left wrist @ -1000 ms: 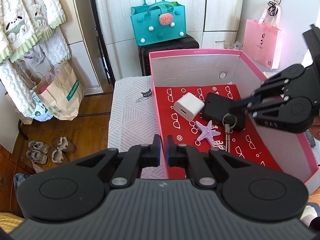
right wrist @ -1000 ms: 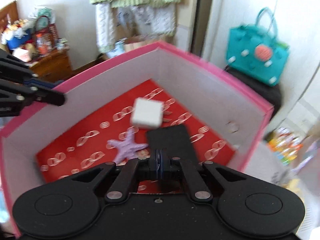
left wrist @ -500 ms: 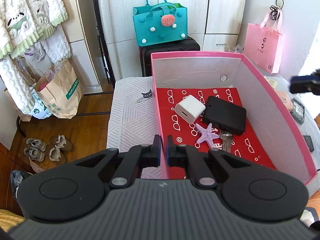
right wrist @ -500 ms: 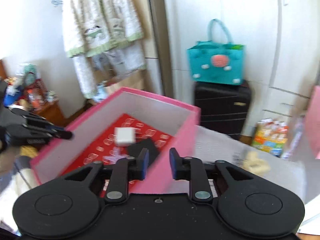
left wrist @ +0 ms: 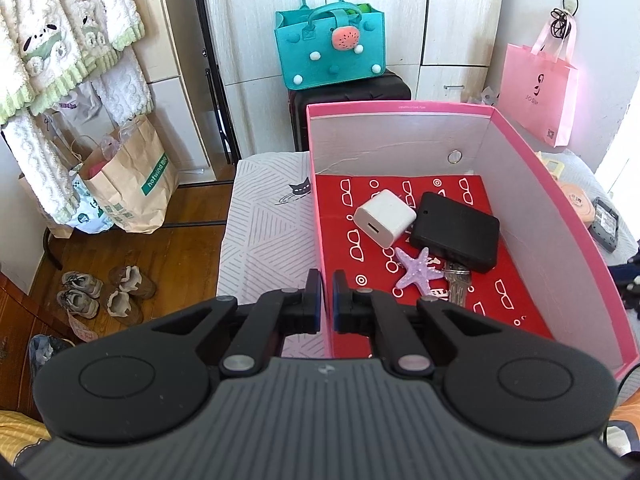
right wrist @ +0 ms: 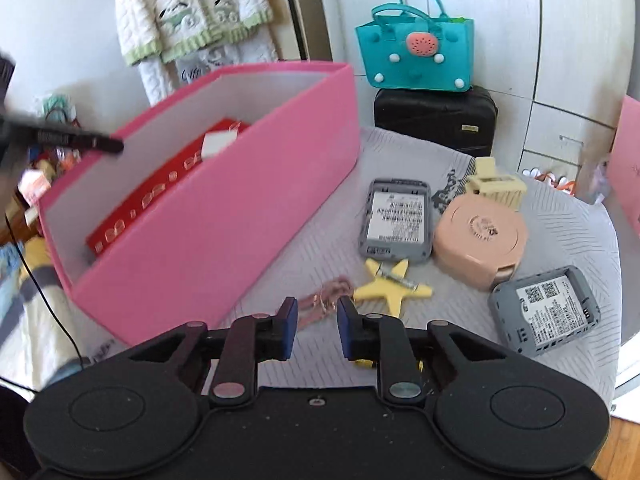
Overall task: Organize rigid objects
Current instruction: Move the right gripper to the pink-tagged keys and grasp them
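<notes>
- Two black grippers are seen, one held in each hand, and both are tipped downward toward a bed with a grey striped cover (right wrist: 320, 248).
- The left gripper (left wrist: 327, 302) is held low at the near left wall of a tall pink cardboard box with a red patterned floor (left wrist: 560, 216). Its jaws are pressed together on that thin pink wall.
- The right gripper (right wrist: 317, 330) is held outside the box, over the bed cover on the box's right side. Its jaws are apart with a small gap, they have just been closing a little, and nothing is held between them.
- Four things are seen lying inside the box: a white square charger block (left wrist: 385, 218), a flat black rectangular case (left wrist: 456, 231), a purple plastic starfish (left wrist: 418, 271) and a bunch of silver keys (left wrist: 456, 282). The keys are partly tucked under the case and touch the starfish.
- Just past the right gripper's tips, a thin pink chain (right wrist: 326, 300) is lying on the cover, and a yellow plastic starfish (right wrist: 392, 286) is just beside it.
- Farther off, a grey device with a white label (right wrist: 398, 216), a round peach-coloured case (right wrist: 478, 236), a cream hair claw clip (right wrist: 496, 184) and a second grey labelled device (right wrist: 546, 310) are spread on the cover, near each other.
</notes>
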